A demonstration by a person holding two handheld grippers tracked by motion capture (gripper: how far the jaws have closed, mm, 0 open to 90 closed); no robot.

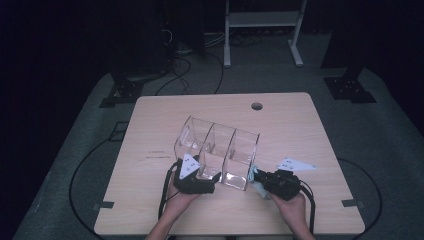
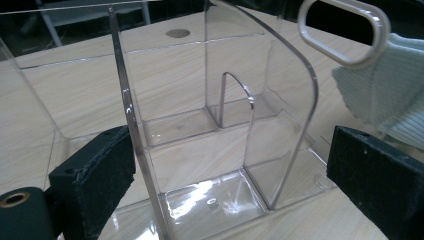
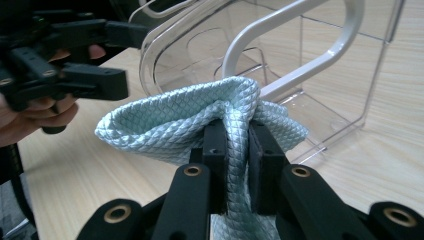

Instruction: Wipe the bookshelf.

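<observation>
Box: a clear plastic box with three slots sits in the middle of the table, tipped a bit askew.
Cloth: a pale blue cloth is bunched up at the box's right end, just by the clear wall.
Right gripper: the right gripper has its jaws pressed together on the cloth, with a fold pinched tight between them. It sits at the box's right end.
Left gripper: the left gripper is at the box's near left end. Its jaws stand apart, one on each side of a clear wall. The pads do not press on it.
Job: it looks like wiping the box with the cloth.
Risk one: the box is light and nothing grips it, so a hard wipe could push it along the table or tip it over.
Risk two: the cloth could snag on a thin wall of the box and slip out of the jaws.
Risk three: if the left jaws shut crooked, the wall could bend or crack.
</observation>
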